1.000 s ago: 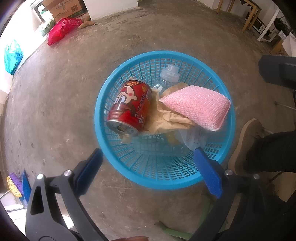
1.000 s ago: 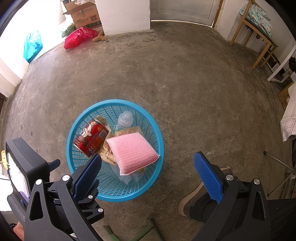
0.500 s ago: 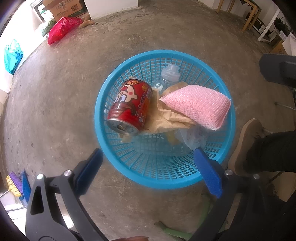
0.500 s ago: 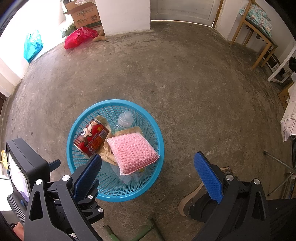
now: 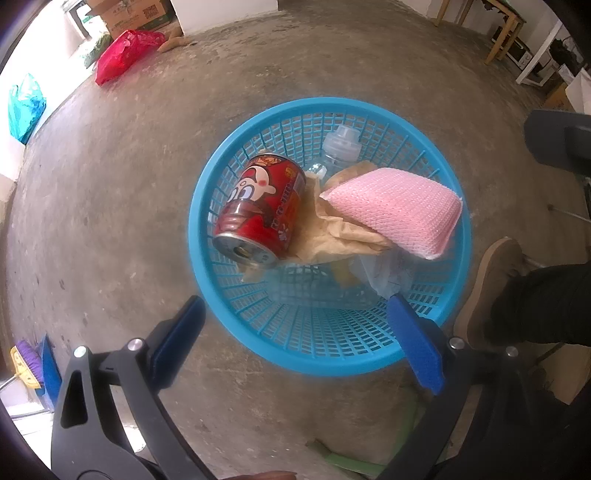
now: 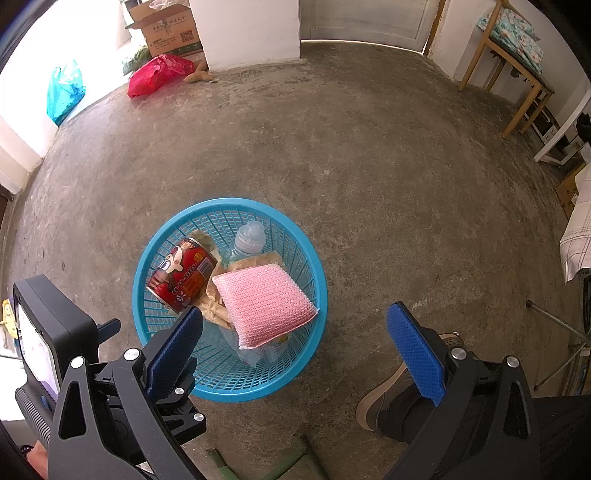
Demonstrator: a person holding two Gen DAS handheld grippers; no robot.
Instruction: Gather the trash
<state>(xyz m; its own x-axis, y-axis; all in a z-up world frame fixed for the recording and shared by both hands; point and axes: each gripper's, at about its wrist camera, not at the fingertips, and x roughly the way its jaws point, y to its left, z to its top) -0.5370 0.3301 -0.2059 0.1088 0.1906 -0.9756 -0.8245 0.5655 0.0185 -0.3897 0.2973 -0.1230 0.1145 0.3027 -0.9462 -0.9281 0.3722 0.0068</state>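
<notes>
A round blue mesh basket (image 5: 317, 354) (image 6: 306, 258) stands on the concrete floor. Inside it lie a red drink can (image 5: 260, 212) (image 6: 181, 277) on its side, crumpled brown paper (image 5: 332, 236) (image 6: 214, 302), a clear plastic bottle (image 5: 341, 142) (image 6: 249, 236) and a pink sponge (image 5: 399, 210) (image 6: 262, 302) on top. My left gripper (image 5: 295, 343) hovers open above the basket's near rim, nothing between its blue pads. My right gripper (image 6: 295, 347) is open and empty too, higher up and to the right of the basket. The left gripper's body (image 6: 55, 332) shows at the lower left.
A person's brown shoe (image 5: 484, 284) (image 6: 388, 398) and dark trouser leg stand right of the basket. A red bag (image 6: 159, 74), a teal bag (image 6: 64, 92) and a cardboard box (image 6: 170, 29) lie by the far wall. Wooden table legs (image 6: 517, 74) stand far right. Green metal legs (image 6: 288, 458) are below.
</notes>
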